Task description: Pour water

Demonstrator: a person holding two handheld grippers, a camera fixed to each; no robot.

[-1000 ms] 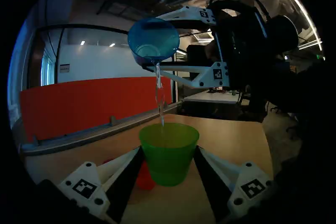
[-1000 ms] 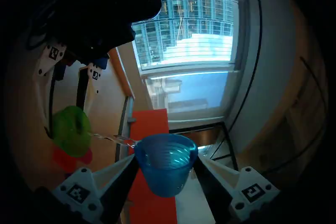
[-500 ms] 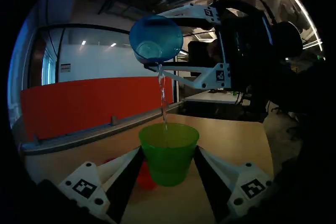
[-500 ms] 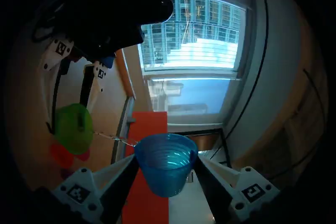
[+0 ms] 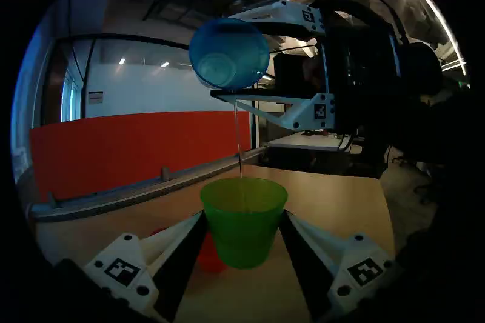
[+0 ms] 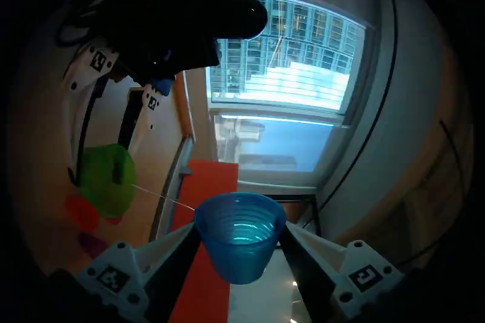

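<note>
Thinner now than half a second ago, the stream of water [image 5: 237,135] has shrunk from a twisting ribbon to a fine thread, and the translucent blue plastic cup [image 5: 229,53] has tipped a little further, its mouth turned more toward the left gripper's camera. That suggests the blue cup is nearly drained and the pour is close to done, though the thread has not broken and falls inside the rim of the translucent green plastic cup [image 5: 244,220]. The right gripper [image 6: 240,232] clamps the blue cup between both fingers, holding it on its side high above the green one, well apart from it. The left gripper [image 5: 242,217] grips the green cup upright between its fingers, low over the pale wooden tabletop [image 5: 339,196]; whether its base rests on the wood I cannot tell. A small red thing [image 5: 209,256] sits just behind the green cup. Keeping the blue cup's lip over the green mouth matters until the last drops fall
</note>
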